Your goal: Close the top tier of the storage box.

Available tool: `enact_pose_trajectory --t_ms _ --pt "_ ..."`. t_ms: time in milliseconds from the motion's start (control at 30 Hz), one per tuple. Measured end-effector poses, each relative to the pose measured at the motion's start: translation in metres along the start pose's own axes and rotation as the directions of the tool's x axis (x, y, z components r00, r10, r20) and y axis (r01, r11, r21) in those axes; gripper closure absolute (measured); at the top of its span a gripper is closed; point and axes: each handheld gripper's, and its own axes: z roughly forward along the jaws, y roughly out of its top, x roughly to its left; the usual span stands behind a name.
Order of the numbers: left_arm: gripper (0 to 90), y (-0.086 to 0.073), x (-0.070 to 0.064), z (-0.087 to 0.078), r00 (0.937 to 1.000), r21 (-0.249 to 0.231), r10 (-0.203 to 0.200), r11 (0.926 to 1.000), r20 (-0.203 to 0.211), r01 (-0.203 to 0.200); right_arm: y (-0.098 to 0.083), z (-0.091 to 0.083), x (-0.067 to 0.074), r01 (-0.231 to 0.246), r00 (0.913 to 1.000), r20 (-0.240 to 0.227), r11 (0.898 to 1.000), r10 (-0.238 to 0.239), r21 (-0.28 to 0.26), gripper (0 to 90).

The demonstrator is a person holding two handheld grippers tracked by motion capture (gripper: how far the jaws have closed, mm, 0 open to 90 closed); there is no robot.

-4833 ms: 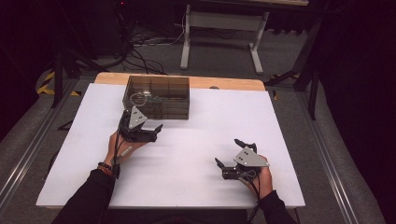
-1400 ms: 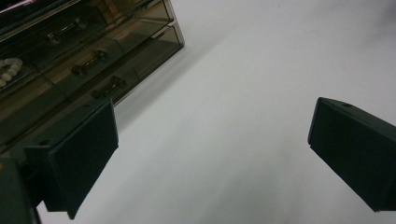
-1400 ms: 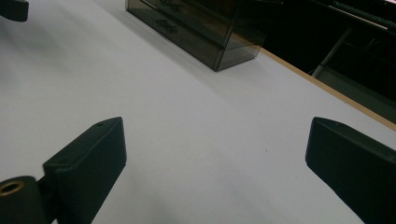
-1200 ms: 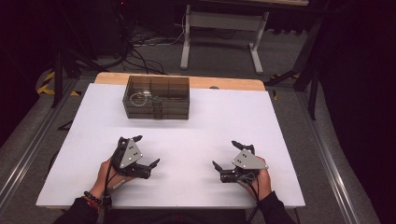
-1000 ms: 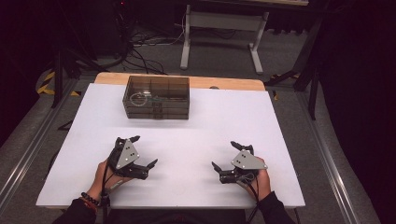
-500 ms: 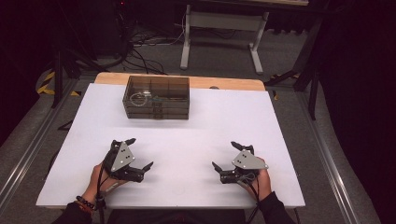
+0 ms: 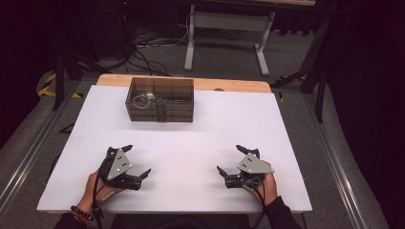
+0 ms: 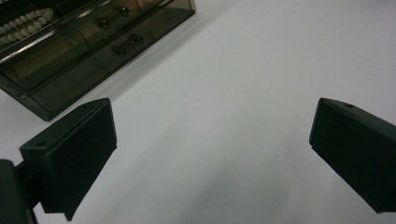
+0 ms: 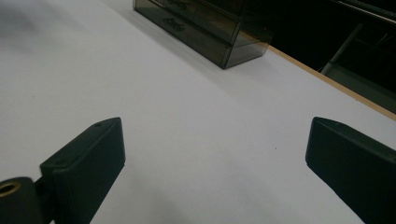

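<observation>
Here the smoky transparent plastic drawer box [image 7: 160, 99] sits at the far edge of the white bench [image 7: 200, 138], well apart from both grippers. The left gripper [image 7: 135, 162] and right gripper [image 7: 230, 159] rest near the front, jaws spread wide, holding nothing.

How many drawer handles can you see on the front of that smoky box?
2. In the left gripper view the box shows an upper handle and a lower handle, stacked one below the other. More may lie beyond that picture's left edge.
</observation>
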Motion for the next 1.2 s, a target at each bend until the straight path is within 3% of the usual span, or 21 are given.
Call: enact_pose_trajectory --t_ms 300,1200 --pt "2.1 -0.004 0.0007 -0.0081 1.0 -0.002 0.005 1.0 -0.003 -0.005 0.0016 0.0009 0.0042 0.015 0.9999 -0.002 1.0 -0.015 0.006 5.3" --pt "2.2 -0.003 0.0006 -0.0056 0.9999 0.006 0.009 0.9999 0.01 -0.009 0.0011 0.0018 0.0032 0.011 0.9999 -0.004 1.0 -0.011 0.008 5.4"
